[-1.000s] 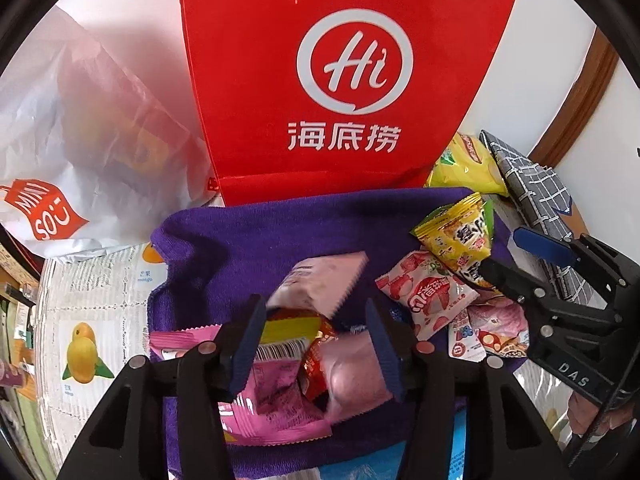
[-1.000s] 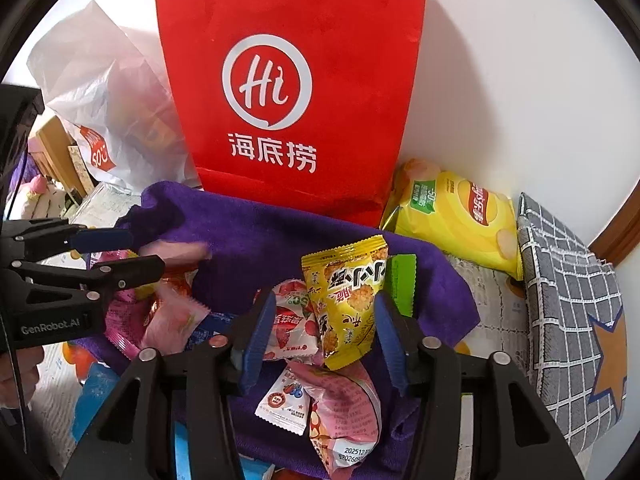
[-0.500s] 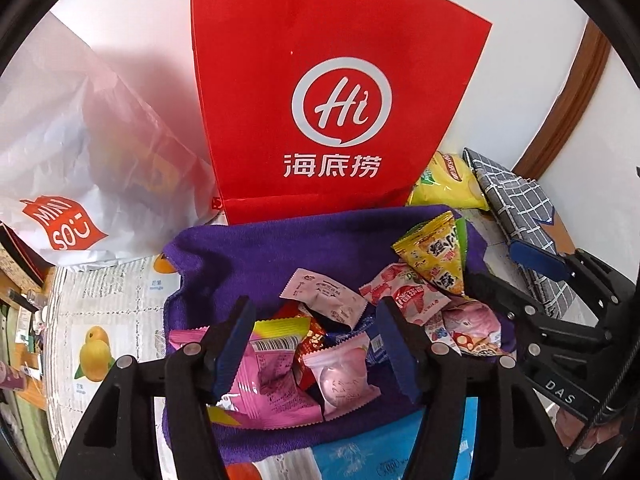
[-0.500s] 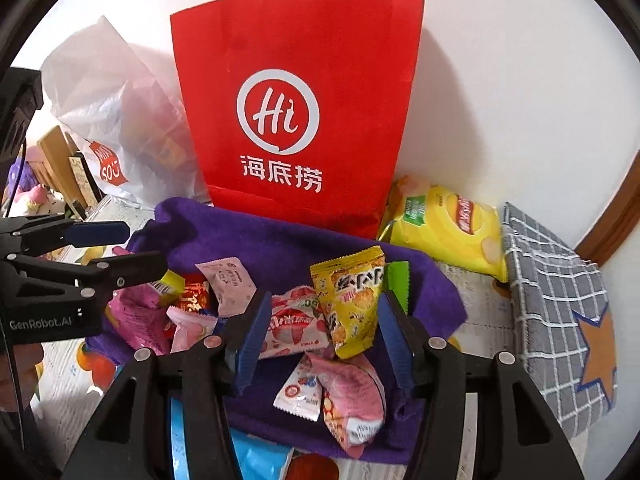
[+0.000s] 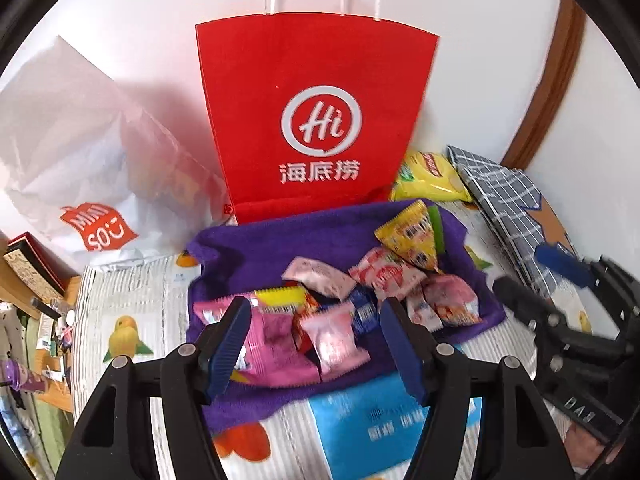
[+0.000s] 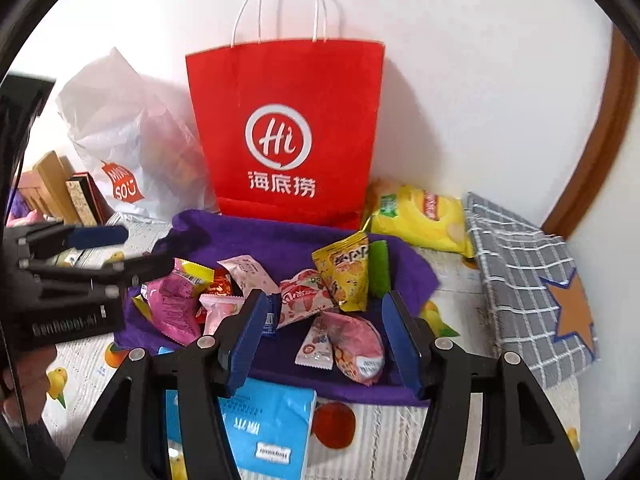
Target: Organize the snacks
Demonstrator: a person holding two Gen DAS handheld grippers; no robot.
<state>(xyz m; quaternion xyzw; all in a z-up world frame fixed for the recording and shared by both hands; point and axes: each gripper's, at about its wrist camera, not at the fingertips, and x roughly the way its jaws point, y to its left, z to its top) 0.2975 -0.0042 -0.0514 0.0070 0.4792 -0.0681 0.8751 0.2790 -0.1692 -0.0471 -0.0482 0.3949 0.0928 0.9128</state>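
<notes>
here we have both grippers apart and carrying nothing. the left gripper [image 5: 314, 342] has just been opening its jaws, and only air sits between the blue pads, with a pale pink packet [image 5: 335, 340] and a bright pink packet [image 5: 268, 340] lying on the cloth below them. the right gripper [image 6: 322, 334] has likewise just been widening, and we see nothing pinched in it; under its gap lie a small white sachet [image 6: 316, 346] and a round pink bag [image 6: 358, 346].

the snacks sit in a loose heap on the purple towel [image 6: 280, 240], which is spread over a fruit-print table cover [image 6: 460, 292]. a yellow packet [image 6: 346, 274] leans against a green one [image 6: 378, 268] toward the towel's far right. behind the towel a red paper bag [image 6: 286, 132] stands upright at the wall, touching the towel's back edge, with a white plastic bag [image 6: 132, 136] to its left and a yellow chip bag [image 6: 420, 220] to its right. a blue pack [image 6: 268, 428] lies at the towel's near edge.
</notes>
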